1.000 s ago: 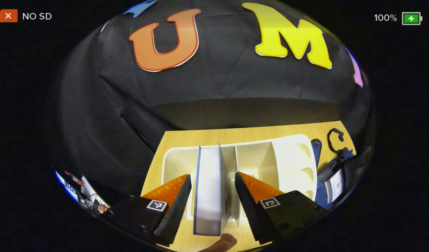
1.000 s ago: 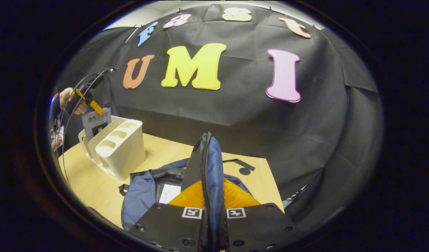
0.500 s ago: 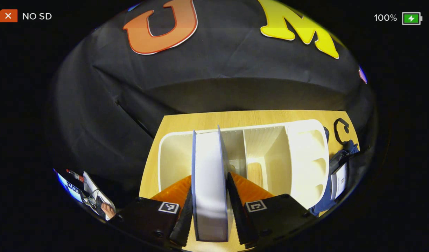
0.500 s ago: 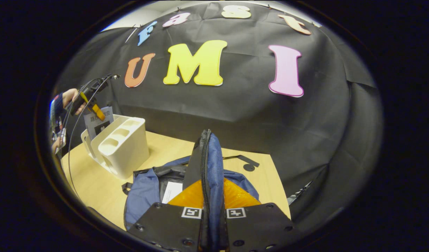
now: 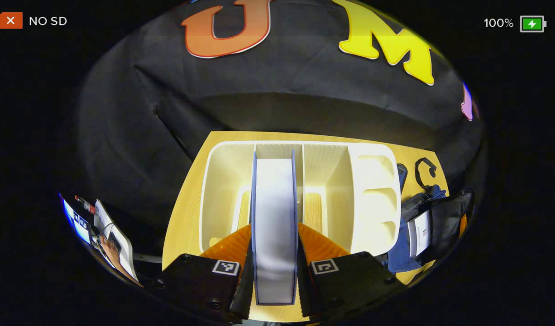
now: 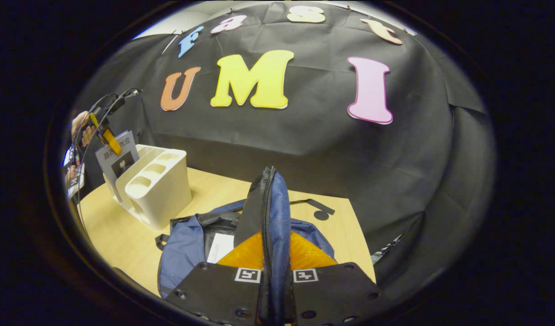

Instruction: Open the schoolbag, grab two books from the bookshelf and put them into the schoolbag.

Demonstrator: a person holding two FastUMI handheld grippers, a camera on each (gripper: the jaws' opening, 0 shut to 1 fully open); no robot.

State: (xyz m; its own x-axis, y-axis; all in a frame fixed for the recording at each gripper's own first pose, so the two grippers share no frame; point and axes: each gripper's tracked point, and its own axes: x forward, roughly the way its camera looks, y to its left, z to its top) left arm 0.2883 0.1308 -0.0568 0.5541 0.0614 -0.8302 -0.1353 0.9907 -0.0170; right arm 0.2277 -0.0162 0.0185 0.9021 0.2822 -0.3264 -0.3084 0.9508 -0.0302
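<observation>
on the wooden table (image 5: 187, 217) stands a cream plastic bookshelf (image 5: 372, 190), seen from above in the left gripper view, with open slots on one side and three rounded pockets on the other. a book (image 5: 274, 226) with a blue cover and pale page edges stands upright in the middle slot, and the left gripper (image 5: 274, 271) is clamped on it, one finger pressed against each cover. in the right gripper view the same book (image 6: 116, 156) shows at the far left, raised partly above the bookshelf (image 6: 157, 190), with the left gripper (image 6: 106, 138) on its upper edge and a person's hand (image 6: 80, 127) holding that tool.

beside the bookshelf, toward the table's other end, lies the blue schoolbag (image 6: 187, 240), unzipped, its dark lining exposed and a white label (image 6: 219, 246) visible inside. the right gripper (image 6: 270, 271) is closed on the bag's flap (image 6: 270, 203), both fingers pressing the zipper-edged fabric and holding it upright above the opening. a black strap with a round end (image 6: 320, 213) trails from the bag onto the table behind it. in the left gripper view the schoolbag (image 5: 413, 226) sits just beside the pocketed end of the bookshelf, close to the table's edge.
</observation>
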